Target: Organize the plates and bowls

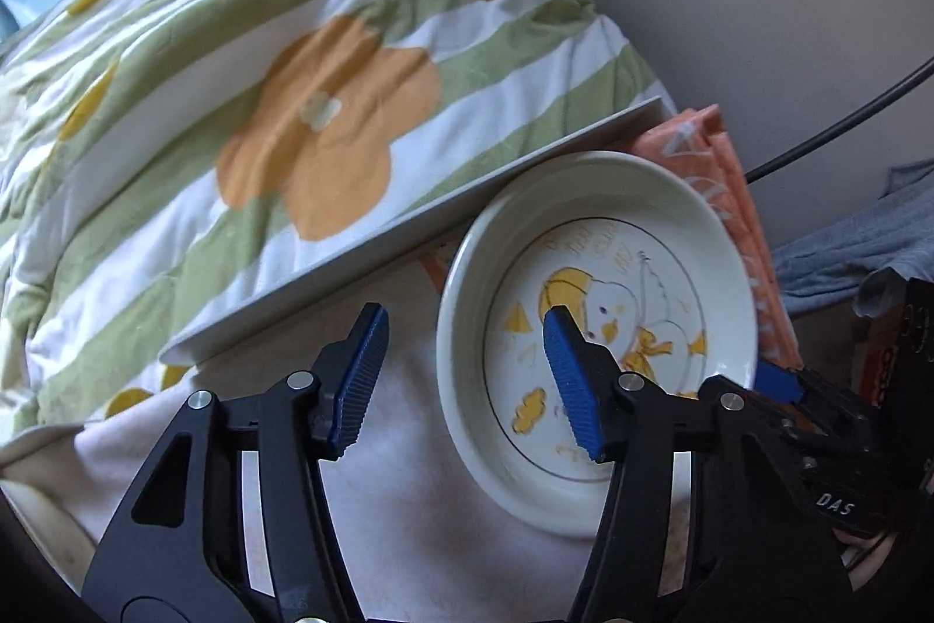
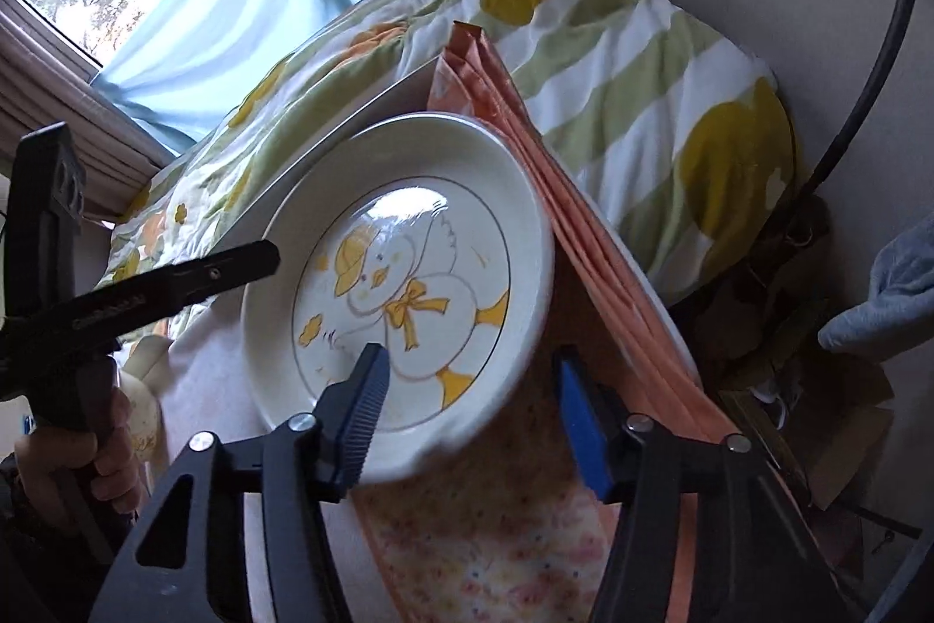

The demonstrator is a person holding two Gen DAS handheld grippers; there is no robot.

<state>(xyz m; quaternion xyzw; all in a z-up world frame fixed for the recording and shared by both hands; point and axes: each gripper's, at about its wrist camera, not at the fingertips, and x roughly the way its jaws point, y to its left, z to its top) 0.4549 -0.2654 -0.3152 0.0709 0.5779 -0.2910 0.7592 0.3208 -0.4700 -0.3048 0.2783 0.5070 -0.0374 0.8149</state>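
Note:
A white deep plate with a yellow duck drawing (image 1: 595, 348) lies on a cloth-covered table; it also shows in the right wrist view (image 2: 408, 272). My left gripper (image 1: 464, 378) is open; its right finger (image 1: 569, 389) hangs over the plate's inside, its left finger (image 1: 359, 378) over the white cloth beside the plate. My right gripper (image 2: 470, 413) is open with the plate's near rim between its jaws: the left finger (image 2: 362, 413) over the inside, the right finger (image 2: 578, 424) outside the rim. The right gripper's tip shows at the plate's right rim in the left wrist view (image 1: 779, 383).
A folded orange cloth (image 2: 584, 226) lies along the plate's far side. A white table edge (image 1: 408, 226) borders a bed with a flowered green-striped quilt (image 1: 262, 97). A floral placemat (image 2: 496, 535) lies under my right gripper. A black cable (image 2: 864, 86) and grey fabric (image 2: 887, 296) are at right.

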